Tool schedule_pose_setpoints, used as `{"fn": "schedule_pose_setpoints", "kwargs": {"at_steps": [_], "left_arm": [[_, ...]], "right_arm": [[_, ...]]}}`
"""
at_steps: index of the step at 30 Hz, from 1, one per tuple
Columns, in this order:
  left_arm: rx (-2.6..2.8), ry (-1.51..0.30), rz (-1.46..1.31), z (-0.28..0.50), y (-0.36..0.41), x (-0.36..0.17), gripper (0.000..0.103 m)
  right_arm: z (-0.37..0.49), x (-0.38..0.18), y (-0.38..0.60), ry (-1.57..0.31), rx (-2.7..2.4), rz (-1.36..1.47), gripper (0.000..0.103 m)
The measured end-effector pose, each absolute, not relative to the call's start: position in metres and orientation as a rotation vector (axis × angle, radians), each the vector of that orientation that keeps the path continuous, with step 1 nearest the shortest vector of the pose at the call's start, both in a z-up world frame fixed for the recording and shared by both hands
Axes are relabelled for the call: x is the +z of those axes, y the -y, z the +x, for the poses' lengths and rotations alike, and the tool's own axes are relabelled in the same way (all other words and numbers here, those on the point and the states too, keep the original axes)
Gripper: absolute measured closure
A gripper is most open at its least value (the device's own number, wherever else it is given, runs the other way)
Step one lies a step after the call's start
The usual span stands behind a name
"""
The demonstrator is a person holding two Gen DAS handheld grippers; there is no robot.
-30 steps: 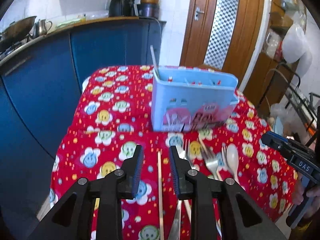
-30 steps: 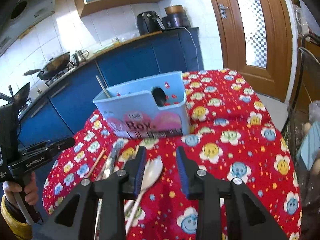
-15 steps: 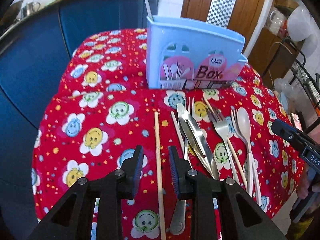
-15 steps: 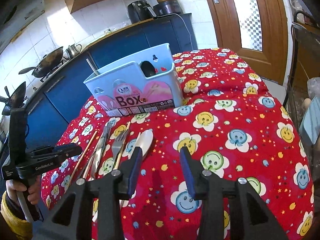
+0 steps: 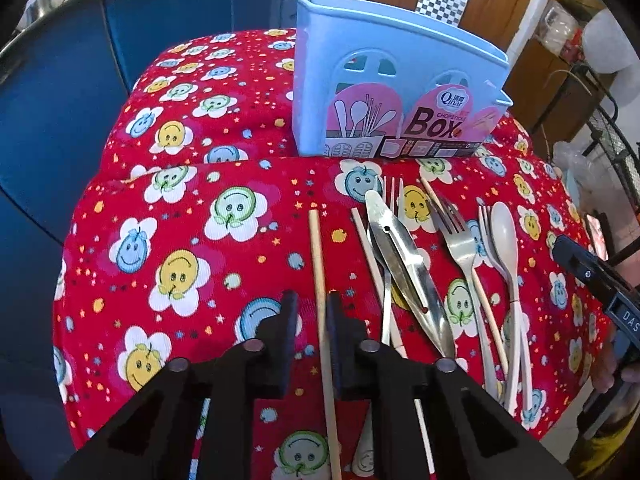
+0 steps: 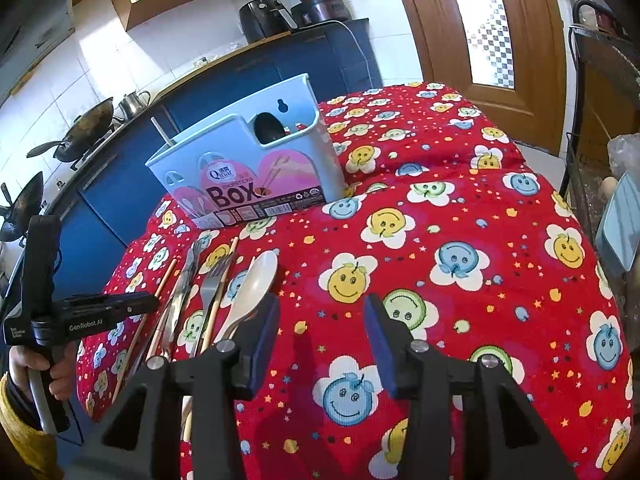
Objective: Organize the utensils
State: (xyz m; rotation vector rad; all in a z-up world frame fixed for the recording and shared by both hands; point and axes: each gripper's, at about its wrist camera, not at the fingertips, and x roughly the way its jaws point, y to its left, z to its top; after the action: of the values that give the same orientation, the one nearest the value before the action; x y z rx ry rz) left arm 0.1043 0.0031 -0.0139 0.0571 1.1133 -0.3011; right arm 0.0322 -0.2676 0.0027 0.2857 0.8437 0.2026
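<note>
Wooden chopstick [image 5: 318, 264] lies between the closing left gripper [image 5: 312, 320] jaws; right gripper [image 6: 320, 332] spreading, empty.

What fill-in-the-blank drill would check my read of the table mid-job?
1. The left gripper straddles a single wooden ____.
2. The white spoon lies on the ____ smiley tablecloth.
3. The utensil holder is light ____ and reads "Box".
4. Between the right gripper fingers lies only ____.

Missing: chopstick; red; blue; tablecloth
</note>
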Motion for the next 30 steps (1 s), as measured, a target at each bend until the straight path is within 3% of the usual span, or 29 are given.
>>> {"fn": "schedule_pose_setpoints", "kwargs": {"at_steps": [6,30], "left_arm": [[-0.302,-1.106,0.003,0.105,-0.013,-0.014,0.099],[-0.355,-0.85,-0.203,0.08,-0.048,0.025,0.099]], "right_arm": [[0.033,0.002,0.264,-0.853,0.215,0.284,0.056],[0.083,-0.009,0.23,-0.977,0.301,0.276,0.056]]}}
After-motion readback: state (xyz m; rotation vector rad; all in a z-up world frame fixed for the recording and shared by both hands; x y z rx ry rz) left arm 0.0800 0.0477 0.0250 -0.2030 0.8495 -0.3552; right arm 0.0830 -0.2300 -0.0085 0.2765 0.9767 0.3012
